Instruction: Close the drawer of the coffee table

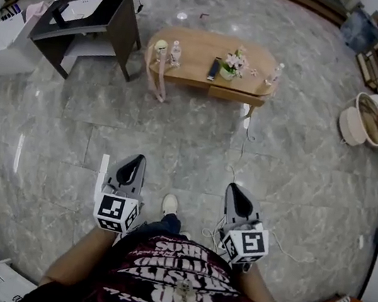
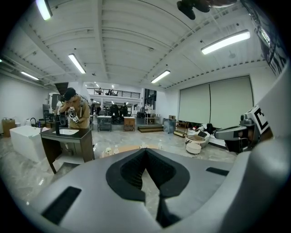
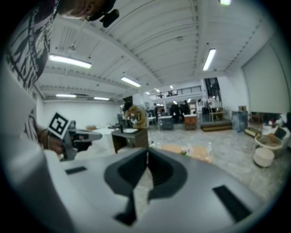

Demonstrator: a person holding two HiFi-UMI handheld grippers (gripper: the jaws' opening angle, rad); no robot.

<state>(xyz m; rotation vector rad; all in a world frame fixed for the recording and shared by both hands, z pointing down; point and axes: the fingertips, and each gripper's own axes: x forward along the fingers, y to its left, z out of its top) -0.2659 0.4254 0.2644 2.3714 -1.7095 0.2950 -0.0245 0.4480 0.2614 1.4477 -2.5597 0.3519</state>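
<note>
Head view: the person stands on a grey stone floor (image 1: pixel 176 144), one gripper in each hand, held level with the waist and side by side. The left gripper (image 1: pixel 133 166) and right gripper (image 1: pixel 235 190) both point ahead toward the coffee table (image 1: pixel 199 44).

Left gripper view: the fingers (image 2: pixel 129 170) are pressed together, the black pads meet along one line, nothing between them. Right gripper view: same reading, fingers (image 3: pixel 125 170) pressed together and empty. Each gripper shows in the other's view, off to the side.

Coffee table: oval wooden top, well apart from both grippers, across open floor. The drawer (image 1: pixel 235 96) sits under the near edge, right of the middle. Its wooden front faces the person. How far out it stands I cannot tell from here.

On the tabletop:
- two small bottles (image 1: pixel 168 51) at the left end
- a dark remote (image 1: pixel 214 68) near the middle
- a small flower pot (image 1: pixel 232 64) just beside the remote
- another bottle (image 1: pixel 277 72) at the right end

Surroundings: a dark desk (image 1: pixel 124 25) with a white basin stands left of the coffee table. Another person (image 2: pixel 75 109) stands behind it. A round basket (image 1: pixel 366 119) sits on the floor far right.
</note>
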